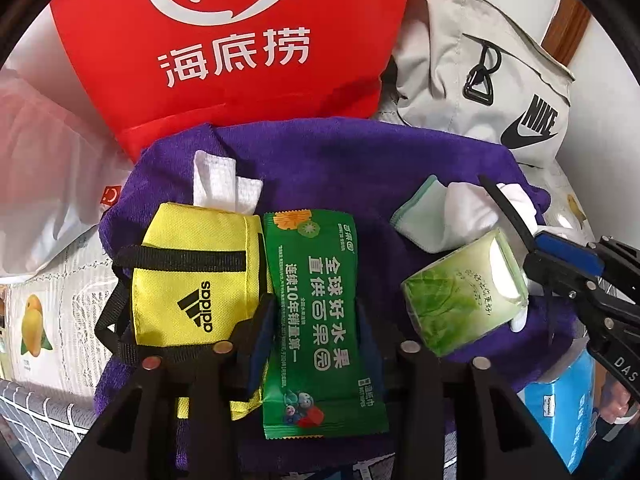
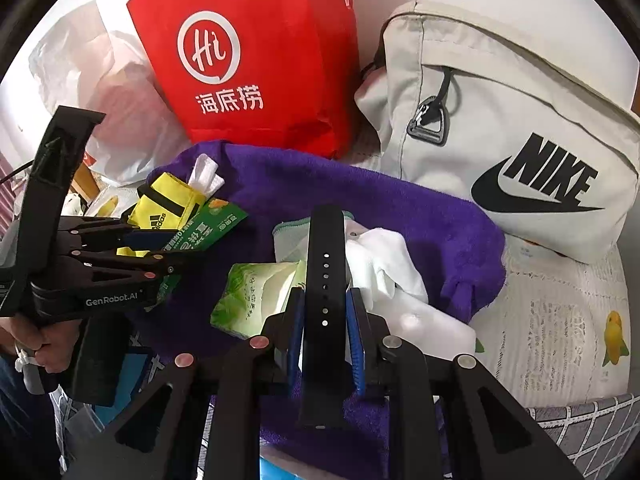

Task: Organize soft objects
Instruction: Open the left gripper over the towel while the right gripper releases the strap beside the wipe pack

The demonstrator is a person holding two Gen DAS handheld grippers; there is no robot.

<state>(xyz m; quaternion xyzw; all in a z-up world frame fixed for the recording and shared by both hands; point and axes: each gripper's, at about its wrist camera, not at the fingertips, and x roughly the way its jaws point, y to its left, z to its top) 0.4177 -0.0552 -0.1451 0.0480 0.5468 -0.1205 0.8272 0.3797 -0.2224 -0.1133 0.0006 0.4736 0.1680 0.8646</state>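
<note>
The right gripper [image 2: 324, 344] clenched a black watch strap [image 2: 325, 280] above the purple towel [image 2: 420, 216]. The left gripper [image 1: 316, 340] straddled a green wet-wipe packet [image 1: 320, 320] without pressing it, a yellow Adidas pouch [image 1: 188, 280] touching its left edge, a green tissue pack [image 1: 464, 292] well apart rightward.

Pouch [image 1: 192, 276] left of wipes packet [image 1: 320, 320], both on towel [image 1: 340, 160]; bags behind

A bed [image 2: 560, 320] with a fruit-printed white cover carries a purple towel [image 2: 400, 208]; behind it sit a red bag [image 2: 256, 60], a grey Nike backpack [image 2: 500, 140] and a white plastic bag [image 2: 120, 120].
</note>
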